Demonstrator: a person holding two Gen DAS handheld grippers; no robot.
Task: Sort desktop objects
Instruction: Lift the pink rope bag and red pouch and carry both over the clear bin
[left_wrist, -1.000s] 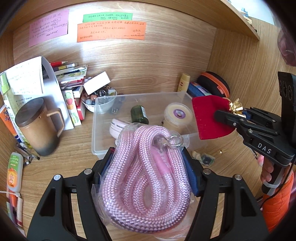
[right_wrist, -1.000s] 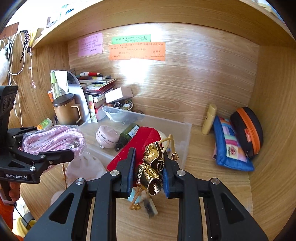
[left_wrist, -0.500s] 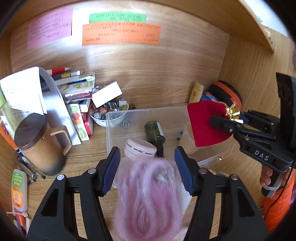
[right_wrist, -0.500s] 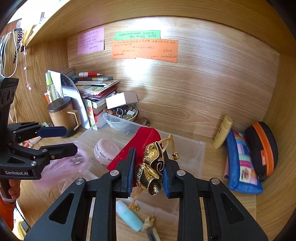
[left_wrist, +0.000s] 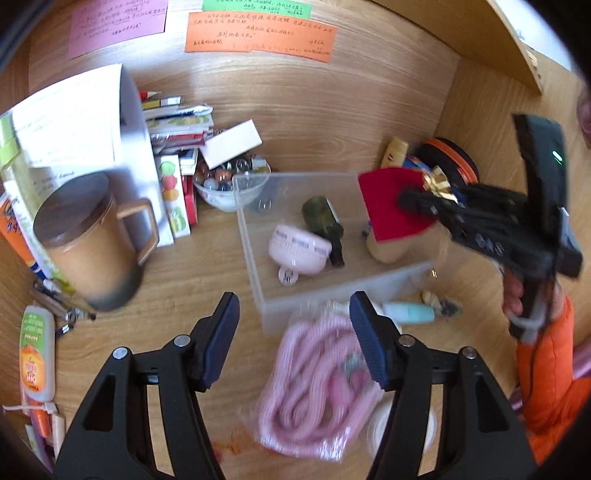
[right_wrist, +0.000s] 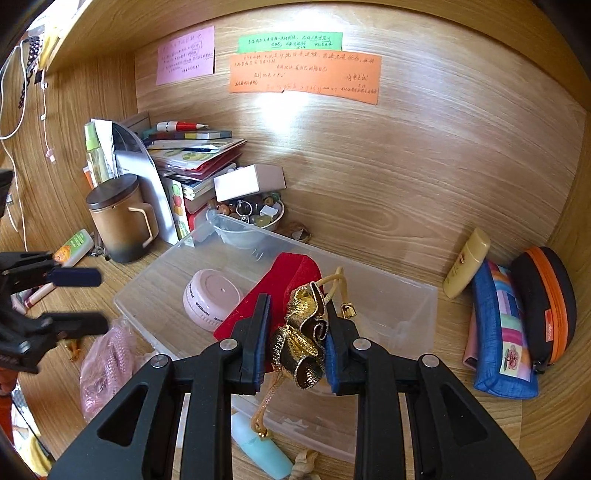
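Note:
My left gripper (left_wrist: 293, 325) is open and empty; it also shows in the right wrist view (right_wrist: 75, 299). The bagged pink rope (left_wrist: 317, 387) lies on the desk below it, in front of the clear plastic box (left_wrist: 258, 243); it also shows in the right wrist view (right_wrist: 107, 365). My right gripper (right_wrist: 297, 339) is shut on a red pouch (right_wrist: 273, 295) with a gold ribbon bow (right_wrist: 303, 343), held over the box (right_wrist: 391, 306). The left wrist view shows the pouch (left_wrist: 391, 203) too. A pink round case (left_wrist: 299, 251) and a dark green bottle (left_wrist: 325, 225) lie in the box.
A brown lidded mug (left_wrist: 88, 240), a stack of books (right_wrist: 192, 158) and a bowl of beads (left_wrist: 229, 181) stand at the left and back. A blue pouch (right_wrist: 502, 332), an orange-zip case (right_wrist: 546, 306) and a yellow tube (right_wrist: 465, 262) lie at the right. A teal tube (right_wrist: 262, 450) lies before the box.
My left gripper opened and let go of the bagged pink rope, which dropped onto the desk in front of the box. The right gripper still holds the red pouch over the box.

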